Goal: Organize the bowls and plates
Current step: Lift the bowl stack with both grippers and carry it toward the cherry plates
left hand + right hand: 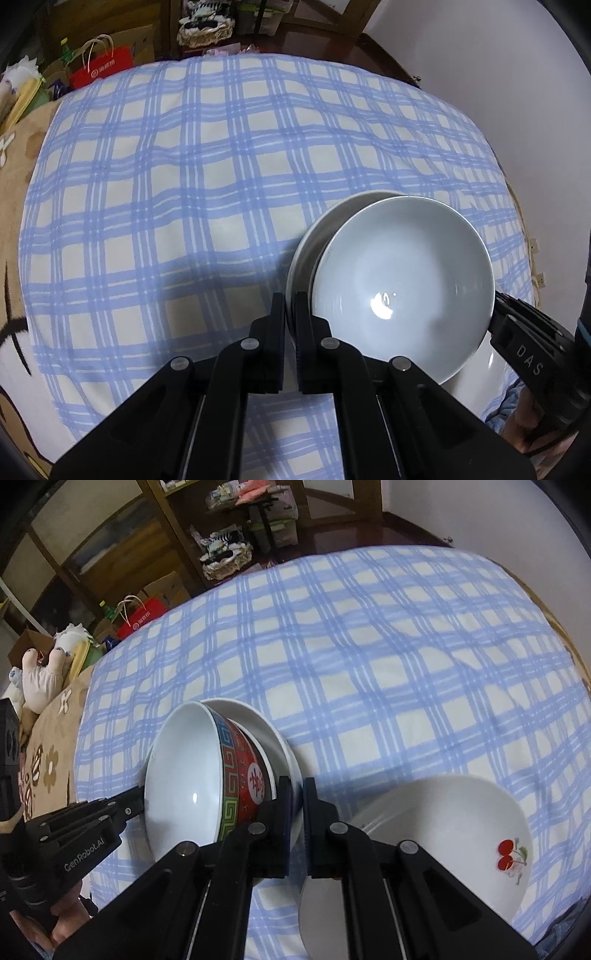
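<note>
A red patterned bowl (242, 775) with a white inside (402, 280) stands tilted on a white plate (273, 731), above the blue checked cloth (184, 166). In the left wrist view my left gripper (289, 306) is shut on the left rim of the white plate (301, 254). In the right wrist view my right gripper (297, 790) is shut on the plate's right rim. Each gripper shows in the other's view, the right one (496, 301) and the left one (138, 799) at opposite sides of the bowl. A white cherry-printed bowl (461, 834) lies tipped on another white dish (317, 915) at lower right.
The cloth (369, 646) covers a bed-like surface, with a brown floral blanket (48, 746) at its left edge. A red shopping bag (101, 66), boxes and a basket (225, 559) stand on the floor beyond. A white wall (480, 74) is at the right.
</note>
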The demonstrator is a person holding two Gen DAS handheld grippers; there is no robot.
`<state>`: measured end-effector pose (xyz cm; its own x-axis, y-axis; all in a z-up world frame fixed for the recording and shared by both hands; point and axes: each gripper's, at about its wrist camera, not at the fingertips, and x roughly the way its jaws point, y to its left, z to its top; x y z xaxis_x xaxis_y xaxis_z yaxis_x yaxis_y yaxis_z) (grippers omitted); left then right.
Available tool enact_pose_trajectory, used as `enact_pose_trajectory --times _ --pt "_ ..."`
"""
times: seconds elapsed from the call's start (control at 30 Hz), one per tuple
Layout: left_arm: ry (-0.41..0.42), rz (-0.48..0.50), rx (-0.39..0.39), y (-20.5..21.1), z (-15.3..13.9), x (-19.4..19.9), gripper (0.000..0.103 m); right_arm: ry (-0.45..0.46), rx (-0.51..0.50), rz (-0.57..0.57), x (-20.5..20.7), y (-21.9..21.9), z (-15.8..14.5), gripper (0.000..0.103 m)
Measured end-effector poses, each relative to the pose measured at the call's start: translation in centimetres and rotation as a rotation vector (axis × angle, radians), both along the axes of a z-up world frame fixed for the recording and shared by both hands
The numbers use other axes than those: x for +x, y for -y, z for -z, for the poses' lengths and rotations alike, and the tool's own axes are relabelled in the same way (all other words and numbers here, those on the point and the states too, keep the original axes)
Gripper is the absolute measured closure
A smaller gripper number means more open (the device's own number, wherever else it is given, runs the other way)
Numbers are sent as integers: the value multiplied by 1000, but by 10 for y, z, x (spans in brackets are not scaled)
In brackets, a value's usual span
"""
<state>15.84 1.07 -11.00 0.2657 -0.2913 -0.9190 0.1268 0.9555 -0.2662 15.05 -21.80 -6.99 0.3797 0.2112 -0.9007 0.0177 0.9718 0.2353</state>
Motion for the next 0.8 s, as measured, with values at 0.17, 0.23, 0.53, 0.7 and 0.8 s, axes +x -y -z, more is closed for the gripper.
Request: enact_pose_trajectory --times 0.17,0.23,0.53,0.7,0.8 --pt "-7 -3 -15 1 -2 -1 100 -34 16 8 2 6 -1 96" --pt "-1 0 -19 1 -7 -3 100 -33 18 6 -1 8 -4 96" --pt "36 17 -18 18 -32 -19 100 -6 29 38 -19 23 -27 96" --pt "33 19 -30 32 -38 -30 100 14 -21 68 -35 32 -41 96" --pt "42 20 -57 36 -44 -37 100 23 -8 97 -45 43 -49 96"
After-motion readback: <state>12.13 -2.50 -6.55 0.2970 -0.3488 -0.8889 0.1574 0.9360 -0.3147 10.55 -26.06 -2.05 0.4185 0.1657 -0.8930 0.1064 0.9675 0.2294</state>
